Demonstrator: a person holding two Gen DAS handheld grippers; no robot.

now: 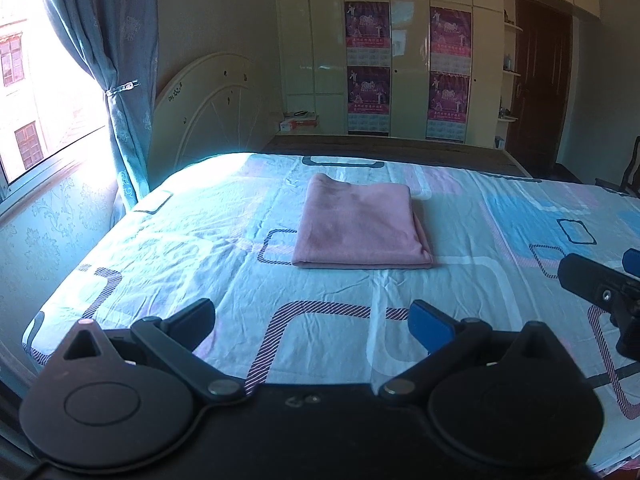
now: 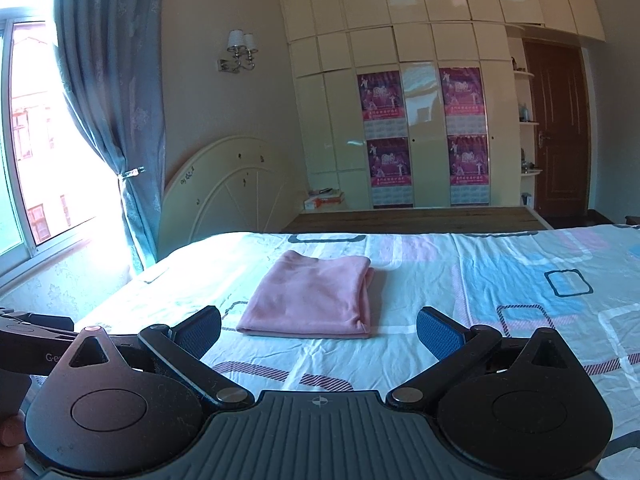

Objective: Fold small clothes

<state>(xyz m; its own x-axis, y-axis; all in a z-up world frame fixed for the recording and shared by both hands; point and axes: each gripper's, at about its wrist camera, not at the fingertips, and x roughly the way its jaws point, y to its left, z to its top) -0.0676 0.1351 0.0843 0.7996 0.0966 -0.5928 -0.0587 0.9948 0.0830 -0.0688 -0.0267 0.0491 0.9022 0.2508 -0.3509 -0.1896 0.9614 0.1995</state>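
Observation:
A pink garment point(image 1: 360, 226) lies folded into a flat rectangle on the patterned bed sheet point(image 1: 168, 256); it also shows in the right wrist view point(image 2: 312, 300). My left gripper point(image 1: 312, 320) is open and empty, held above the sheet short of the garment's near edge. My right gripper point(image 2: 318, 330) is open and empty, just short of the garment's near edge. The right gripper's body also shows at the right edge of the left wrist view point(image 1: 600, 292).
A white headboard point(image 1: 208, 108) leans against the far wall beside a blue curtain point(image 1: 120, 80) and a window. Cream wardrobes with pink posters point(image 1: 368, 68) stand behind the bed. A brown door point(image 1: 540, 80) is at far right.

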